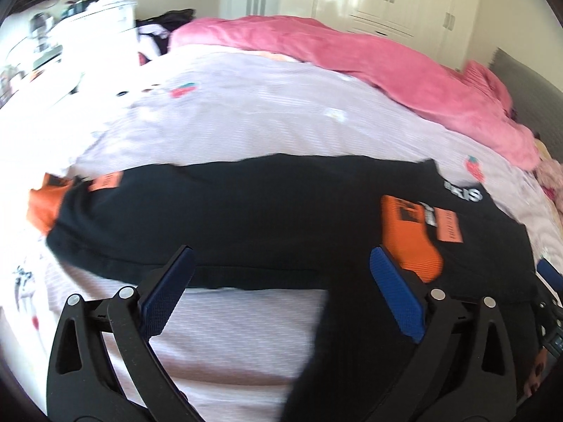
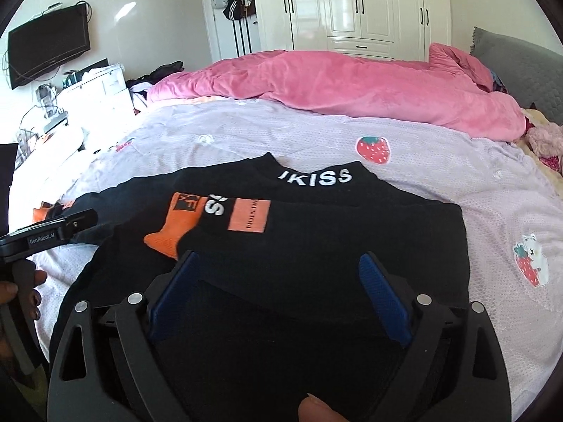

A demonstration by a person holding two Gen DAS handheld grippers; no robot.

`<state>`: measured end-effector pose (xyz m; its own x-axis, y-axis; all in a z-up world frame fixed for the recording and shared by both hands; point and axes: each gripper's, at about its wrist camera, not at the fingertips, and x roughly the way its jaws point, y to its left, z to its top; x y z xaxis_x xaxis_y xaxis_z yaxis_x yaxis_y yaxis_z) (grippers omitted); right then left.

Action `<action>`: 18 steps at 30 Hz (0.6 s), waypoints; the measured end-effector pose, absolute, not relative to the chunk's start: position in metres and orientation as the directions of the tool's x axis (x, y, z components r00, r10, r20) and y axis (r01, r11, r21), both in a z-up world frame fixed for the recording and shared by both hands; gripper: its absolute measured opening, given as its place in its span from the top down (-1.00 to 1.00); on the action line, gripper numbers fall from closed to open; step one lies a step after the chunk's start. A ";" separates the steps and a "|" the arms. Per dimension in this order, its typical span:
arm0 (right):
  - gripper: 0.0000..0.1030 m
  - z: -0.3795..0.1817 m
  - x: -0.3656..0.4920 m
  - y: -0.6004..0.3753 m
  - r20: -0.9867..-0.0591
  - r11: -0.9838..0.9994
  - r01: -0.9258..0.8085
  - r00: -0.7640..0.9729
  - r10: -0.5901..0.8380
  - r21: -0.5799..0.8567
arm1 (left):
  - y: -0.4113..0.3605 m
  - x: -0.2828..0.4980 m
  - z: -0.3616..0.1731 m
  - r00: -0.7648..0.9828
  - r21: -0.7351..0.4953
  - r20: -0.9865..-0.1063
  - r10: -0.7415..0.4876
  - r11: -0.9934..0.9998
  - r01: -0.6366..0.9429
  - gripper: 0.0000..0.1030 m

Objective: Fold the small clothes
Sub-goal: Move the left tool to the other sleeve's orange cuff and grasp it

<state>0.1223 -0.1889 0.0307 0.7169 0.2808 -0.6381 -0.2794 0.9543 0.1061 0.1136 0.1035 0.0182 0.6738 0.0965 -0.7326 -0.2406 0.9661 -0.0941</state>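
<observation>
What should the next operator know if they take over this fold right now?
Left gripper: open, nothing between the fingers.
Right gripper: open, empty, hovering over the near edge of the shirt.
The black shirt lies on the lilac bedspread. One orange-cuffed sleeve is folded in across the body; the other orange cuff sticks out at the far end.
Done: first sleeve fold, it seems.
Left: fold in the other sleeve, then fold the body.

Left tool (image 1: 281, 270), right tool (image 2: 278, 270): black linkage arms, silver pivot screws, textured blue pads (image 2: 383, 299); "GenRobot.AI" marking, left edge.
</observation>
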 end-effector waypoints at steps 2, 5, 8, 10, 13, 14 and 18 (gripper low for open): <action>-0.77 0.033 0.121 -0.179 -0.639 0.949 -0.290 0.709 0.298 0.121 | 0.121 0.108 0.019 0.673 -0.088 -0.728 0.131 0.955 -0.282 -0.81; -0.77 0.035 0.120 -0.163 -0.638 0.942 -0.310 0.702 0.317 0.127 | 0.147 0.100 0.022 0.674 -0.100 -0.719 0.168 0.935 -0.340 -0.81; -0.77 0.037 0.119 -0.144 -0.638 0.936 -0.329 0.696 0.331 0.126 | 0.171 0.092 0.023 0.672 -0.121 -0.715 0.190 0.914 -0.387 -0.81; -0.77 0.038 0.119 -0.133 -0.639 0.931 -0.342 0.690 0.340 0.127 | 0.182 0.089 0.024 0.671 -0.120 -0.710 0.212 0.904 -0.411 -0.81; -0.77 0.039 0.120 -0.112 -0.644 0.921 -0.368 0.677 0.357 0.124 | 0.201 0.082 0.024 0.668 -0.138 -0.708 0.228 0.883 -0.448 -0.81; -0.77 0.039 0.121 -0.107 -0.645 0.917 -0.379 0.672 0.364 0.122 | 0.208 0.079 0.024 0.667 -0.149 -0.708 0.231 0.875 -0.461 -0.81; -0.77 0.040 0.120 -0.084 -0.651 0.901 -0.415 0.651 0.391 0.125 | 0.228 0.071 0.022 0.657 -0.155 -0.707 0.260 0.850 -0.503 -0.81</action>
